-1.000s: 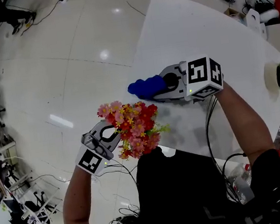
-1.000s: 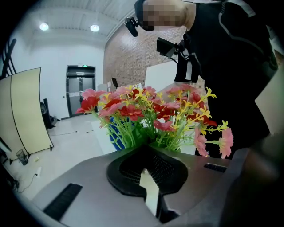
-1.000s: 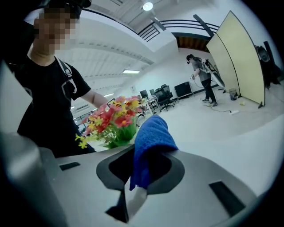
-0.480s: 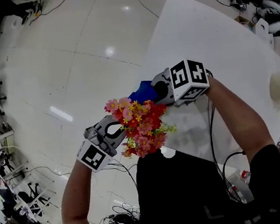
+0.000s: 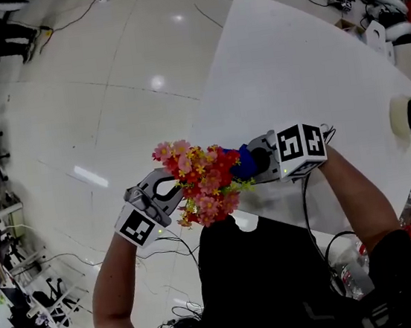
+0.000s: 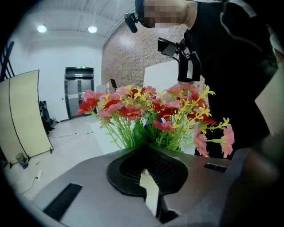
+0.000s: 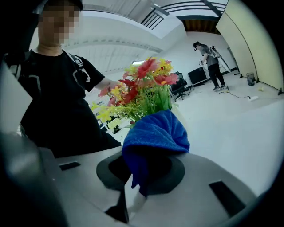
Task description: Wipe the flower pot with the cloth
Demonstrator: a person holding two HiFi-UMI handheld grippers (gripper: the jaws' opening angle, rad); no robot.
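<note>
Head view: right claw [image 5: 253, 162] has dropped over the last second. It was up over the counter [image 5: 305, 64], well clear of the bouquet. Half a second ago it was at the top of the flowers [image 5: 202, 185]. Now it's low on the bouquet's right side, with the cloth [image 5: 244, 163] tucked against the blooms. Left claw [image 5: 170, 192] has barely moved.

Reading: approach is done and the cloth is at pot level, so the wipe looks about to start or just starting. Can't confirm cloth-on-pot contact, the flowers cover that spot.

Claw states:
- right gripper view: jaws pinch a fold of the blue cloth, rest bunched up in front of them
- left gripper view: jaws closed down to a narrow slit on a pale sliver at the base of the stems. I take that as the flower pot [image 6: 149, 186]

Pot location: held in the air by the left claw, over the counter's near edge, close to the person's chest.

Pot look: body almost entirely hidden under red, pink and yellow flowers on green stems. What shows is pale and smooth. Likely rigid and a bit slippery, so wiping pressure could twist it in the grip.
</note>
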